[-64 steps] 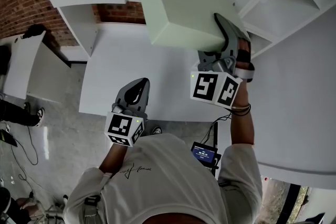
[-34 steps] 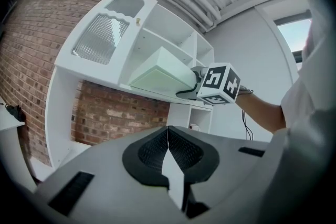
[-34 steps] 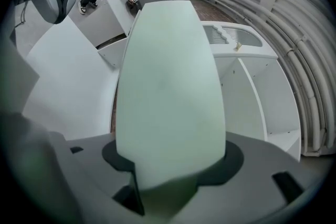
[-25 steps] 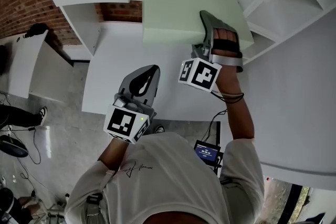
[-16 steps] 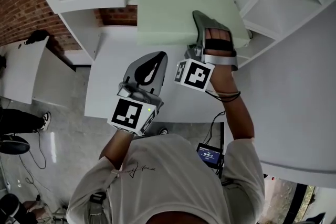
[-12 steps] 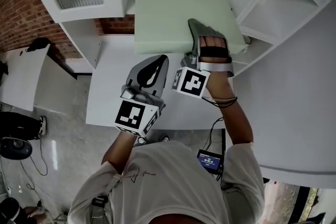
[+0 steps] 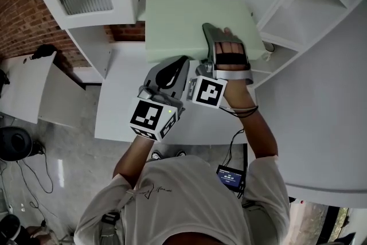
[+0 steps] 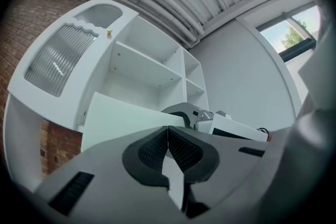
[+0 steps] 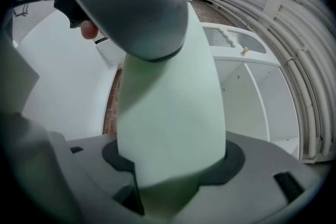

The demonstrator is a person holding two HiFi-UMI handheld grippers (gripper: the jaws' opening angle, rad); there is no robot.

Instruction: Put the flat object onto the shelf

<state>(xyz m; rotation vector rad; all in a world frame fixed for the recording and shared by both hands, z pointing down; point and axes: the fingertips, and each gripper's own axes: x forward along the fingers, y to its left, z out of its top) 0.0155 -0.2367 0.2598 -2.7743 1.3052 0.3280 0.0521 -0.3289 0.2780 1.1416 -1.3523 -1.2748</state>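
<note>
A pale green flat slab (image 7: 183, 20) hangs level at the front of the white shelf unit (image 7: 298, 14). Its far edge reaches into the unit's wide open bay and its near edge faces you. Its broad side runs across the mouth of the bay, from the unit's left cabinet toward its right-hand compartments. No view shows whether its underside already rests on a shelf board.

Your right gripper (image 7: 211, 37) holds the slab at the near edge, toward the end closest to the right-hand compartments. One jaw lies on top and one underneath, spread only as far as the slab's thickness and clamped onto it. From this gripper the slab stretches straight ahead, deeper into the shelf unit, so pushing forward along the jaws looks like the line to follow.

Your left gripper (image 8: 168, 147) sits just outside the shelf unit, close beside the right one and below the slab's near edge. Its jaws are pressed together with nothing between them. It points up at the slab and is the nearer one to the unsupported left half.
</note>
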